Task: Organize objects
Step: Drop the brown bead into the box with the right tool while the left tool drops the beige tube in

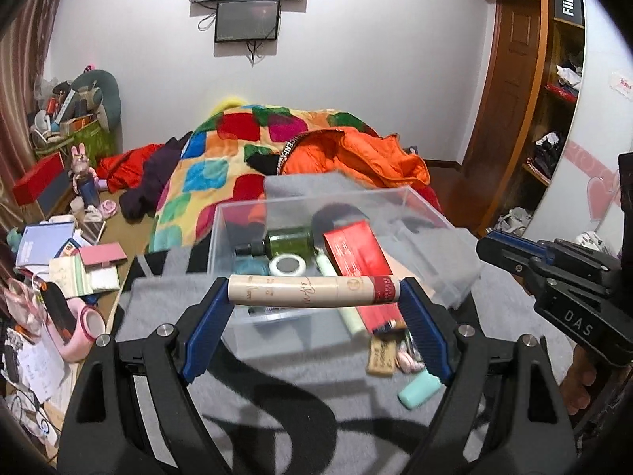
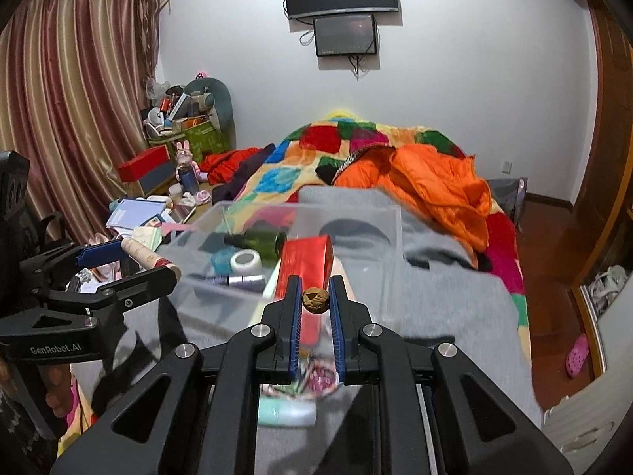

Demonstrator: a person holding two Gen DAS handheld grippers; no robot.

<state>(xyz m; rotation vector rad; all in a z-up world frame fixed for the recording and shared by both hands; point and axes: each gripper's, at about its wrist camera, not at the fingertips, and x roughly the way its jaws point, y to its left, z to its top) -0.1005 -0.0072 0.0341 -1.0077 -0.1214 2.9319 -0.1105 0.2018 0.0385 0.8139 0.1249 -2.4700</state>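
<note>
Now both claws carry loads: left claw (image 1: 314, 291) grips a beige cylindrical tube (image 1: 312, 291) endwise, right claw (image 2: 315, 301) pinches a small brown wrinkled nut (image 2: 315, 301); ease each low into the clear plastic box (image 1: 419, 202) before releasing.

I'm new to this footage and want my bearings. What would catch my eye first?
The left tongs hold a beige tube crosswise above the clear box. The right tongs pinch a small brown nut-like ball. Behind lies a patchwork quilt.
</note>
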